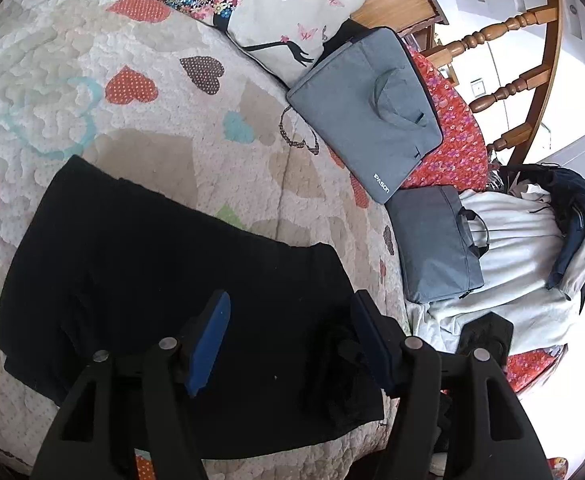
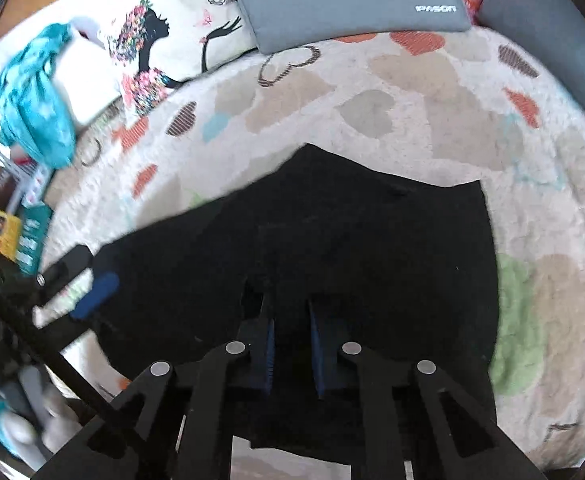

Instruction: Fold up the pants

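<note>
Black pants [image 1: 152, 280] lie folded in a flat slab on a heart-patterned quilt [image 1: 132, 120]. My left gripper [image 1: 292, 320] hovers over their near right part, open, blue pads wide apart. A little bunched black cloth sits by its right finger [image 1: 368, 340]. In the right wrist view the same pants [image 2: 372, 240] spread out below my right gripper [image 2: 290, 320]. Its pads stand close together with a narrow gap between them, and I see no cloth lifted. The left gripper [image 2: 82, 280] shows at the pants' left edge.
A pillow with a silhouette print [image 1: 276, 12] and a grey laptop bag [image 1: 364, 108] lie beyond the pants. A second grey bag [image 1: 436, 244] and a heap of white clothes [image 1: 524, 260] sit to the right. A wooden chair [image 1: 532, 80] stands behind. Teal cloth [image 2: 32, 100] lies far left.
</note>
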A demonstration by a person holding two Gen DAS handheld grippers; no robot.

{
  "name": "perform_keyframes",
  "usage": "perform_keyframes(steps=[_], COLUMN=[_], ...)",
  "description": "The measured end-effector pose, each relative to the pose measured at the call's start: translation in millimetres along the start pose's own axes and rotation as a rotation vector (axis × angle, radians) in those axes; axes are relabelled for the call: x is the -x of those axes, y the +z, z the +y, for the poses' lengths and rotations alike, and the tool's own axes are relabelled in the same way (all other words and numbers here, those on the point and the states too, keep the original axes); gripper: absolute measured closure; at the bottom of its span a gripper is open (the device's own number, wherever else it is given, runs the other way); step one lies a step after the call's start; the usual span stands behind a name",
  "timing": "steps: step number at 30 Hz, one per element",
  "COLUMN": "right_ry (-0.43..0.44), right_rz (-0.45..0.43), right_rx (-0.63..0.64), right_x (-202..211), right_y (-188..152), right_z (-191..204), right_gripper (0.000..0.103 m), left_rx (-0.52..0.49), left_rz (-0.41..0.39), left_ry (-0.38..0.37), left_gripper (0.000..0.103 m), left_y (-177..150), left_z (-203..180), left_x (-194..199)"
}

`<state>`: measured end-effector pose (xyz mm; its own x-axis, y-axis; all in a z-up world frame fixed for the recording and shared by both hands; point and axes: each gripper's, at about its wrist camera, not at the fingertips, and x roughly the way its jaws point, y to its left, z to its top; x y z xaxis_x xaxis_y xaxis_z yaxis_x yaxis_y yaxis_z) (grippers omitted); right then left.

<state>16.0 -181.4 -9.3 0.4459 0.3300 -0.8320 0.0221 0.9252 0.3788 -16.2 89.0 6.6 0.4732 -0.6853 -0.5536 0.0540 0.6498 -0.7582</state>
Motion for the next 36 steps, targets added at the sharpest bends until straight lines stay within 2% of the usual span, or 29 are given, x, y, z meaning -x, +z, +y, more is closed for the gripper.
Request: perform_keyframes(steps=[3, 6, 8, 10, 13, 14, 16, 18, 21, 23, 25, 28, 29, 31, 32, 34, 36], right_ry=[0.05, 0.144, 0.243, 0.313, 0.374, 0.402, 0.447, 0.428, 0.413, 0.437, 0.473, 0.472, 0.447, 0.332, 0.27, 0.245, 0.228], right_rz=[0.055, 0.075, 0.102, 0.136, 0.193, 0.198, 0.152, 0.029, -0.088, -0.114, -0.1, -0.035, -0.007, 0.017, 0.018, 0.007, -0.048], right_rx=[-0.002, -0.027, -0.055, -0.07, -0.09, -0.113, -0.16, -0.223, -0.304, -0.339, -0.366, -0.389, -0.399, -0.419, -0.42, -0.433, -0.428], right_x=[-21, -24, -21, -17, -14, -11, 4, 30, 57, 60, 51, 19, 5, -15, -23, -27, -8], right_y=[-1, -3, -5, -11, -23, -26, -26, -18, -1, 10, 19, 31, 34, 40, 41, 45, 43], right_z=[5, 2, -4, -9, -21, -28, -46, -73, -104, -113, -114, -110, -110, -117, -121, -127, -123], right_gripper=[0.075, 0.067, 0.05, 0.049, 0.049, 0.049, 0.049, 0.049, 0.049, 0.049, 0.049, 0.049, 0.049, 0.05, 0.059, 0.071, 0.069], left_rx=[0.002, 0.017, 0.028, 0.031, -0.003, -0.025, -0.087, -0.174, -0.289, -0.322, -0.321, -0.27, -0.251, -0.24, -0.233, -0.222, -0.188], left_rz=[-0.004, -0.017, -0.028, -0.034, -0.031, -0.027, -0.006, 0.028, 0.108, 0.16, 0.202, 0.29, 0.304, 0.305, 0.315, 0.322, 0.328], left_ry=[0.009, 0.009, 0.005, -0.003, -0.01, -0.011, -0.022, -0.056, -0.143, -0.161, -0.14, -0.045, -0.041, -0.067, -0.075, -0.092, -0.115], left_gripper=[0.041, 0.041, 0.041, 0.04, 0.04, 0.04, 0.04, 0.04, 0.04, 0.04, 0.04, 0.04, 0.04, 0.04, 0.04, 0.04, 0.04], left_y=[-1, 2, 4, 5, 1, -2, -12, -27, -51, -62, -68, -74, -75, -72, -72, -72, -70], left_z=[2, 6, 8, 7, -4, -9, -24, -46, -78, -90, -92, -78, -70, -68, -66, -63, -58], left_x=[2, 7, 10, 11, 8, 6, 1, -9, -28, -46, -62, -93, -99, -97, -95, -94, -94])
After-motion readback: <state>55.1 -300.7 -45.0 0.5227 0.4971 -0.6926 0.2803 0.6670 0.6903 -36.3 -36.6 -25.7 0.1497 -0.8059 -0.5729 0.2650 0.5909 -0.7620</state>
